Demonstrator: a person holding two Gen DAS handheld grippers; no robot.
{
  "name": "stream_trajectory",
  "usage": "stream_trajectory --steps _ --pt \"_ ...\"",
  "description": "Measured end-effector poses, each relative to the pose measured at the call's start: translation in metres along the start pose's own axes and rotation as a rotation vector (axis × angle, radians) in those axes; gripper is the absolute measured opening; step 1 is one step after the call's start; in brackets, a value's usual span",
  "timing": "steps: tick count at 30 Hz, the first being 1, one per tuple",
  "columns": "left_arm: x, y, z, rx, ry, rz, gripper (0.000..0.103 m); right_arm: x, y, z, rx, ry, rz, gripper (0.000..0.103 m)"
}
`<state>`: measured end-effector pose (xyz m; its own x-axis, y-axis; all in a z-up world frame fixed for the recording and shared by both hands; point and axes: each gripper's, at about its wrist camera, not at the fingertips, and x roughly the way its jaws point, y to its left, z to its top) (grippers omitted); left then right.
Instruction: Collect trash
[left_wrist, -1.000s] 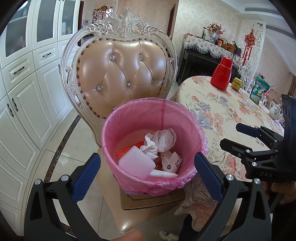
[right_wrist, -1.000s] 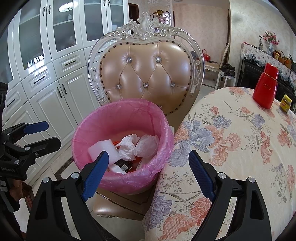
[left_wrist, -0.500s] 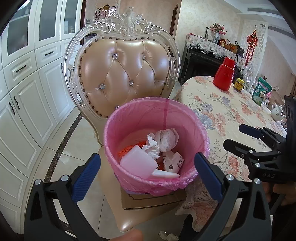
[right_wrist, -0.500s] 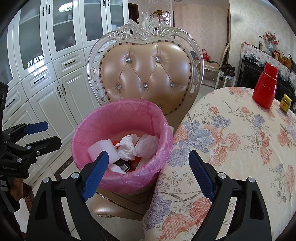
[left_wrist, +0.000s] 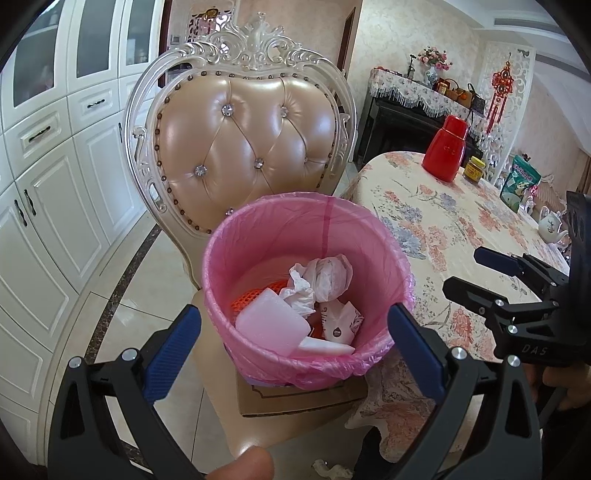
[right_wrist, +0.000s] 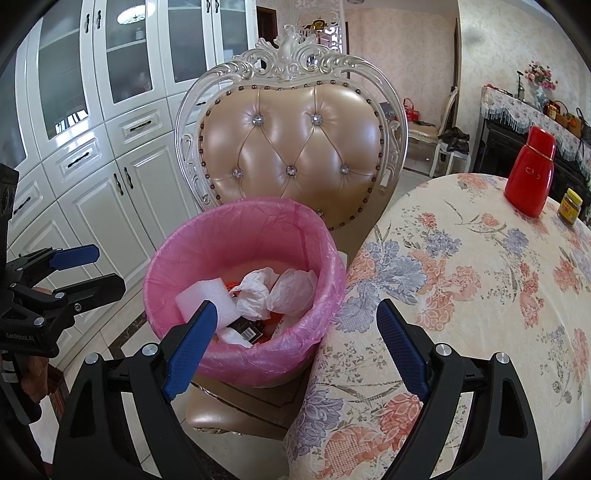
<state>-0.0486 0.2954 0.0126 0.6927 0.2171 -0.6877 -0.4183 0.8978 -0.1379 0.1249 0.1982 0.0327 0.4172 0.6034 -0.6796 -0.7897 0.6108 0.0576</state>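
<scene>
A bin with a pink liner (left_wrist: 255, 354) stands on a cardboard box on the seat of a tufted chair (left_wrist: 243, 140). It holds crumpled white paper (left_wrist: 325, 277), a white foam block (left_wrist: 271, 325), a small wrapper and something orange. The bin also shows in the right wrist view (right_wrist: 258, 358). My left gripper (left_wrist: 291, 339) is open and empty, just in front of the bin. My right gripper (right_wrist: 295, 336) is open and empty, over the bin's near right rim and the table edge. Each gripper shows in the other's view: the right one (left_wrist: 491, 273), the left one (right_wrist: 70, 269).
A round table with a floral cloth (right_wrist: 480, 277) stands right of the chair, with a red flask (right_wrist: 530, 173), a small jar (right_wrist: 570, 201), a green pouch (left_wrist: 521, 182) and a teapot (left_wrist: 550, 225). White cabinets (right_wrist: 92, 166) line the left. A paper scrap (left_wrist: 332, 470) lies on the floor.
Both grippers stayed open. The left view has drifted slightly, so the bin and chair sit a little further right; the right view is almost unchanged.
</scene>
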Motion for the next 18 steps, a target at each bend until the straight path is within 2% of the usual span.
stream_trajectory --steps 18 --pt "0.0031 -0.0003 -0.0017 -0.007 0.014 -0.039 0.098 0.0004 0.0004 0.0003 0.001 0.000 0.000 0.083"
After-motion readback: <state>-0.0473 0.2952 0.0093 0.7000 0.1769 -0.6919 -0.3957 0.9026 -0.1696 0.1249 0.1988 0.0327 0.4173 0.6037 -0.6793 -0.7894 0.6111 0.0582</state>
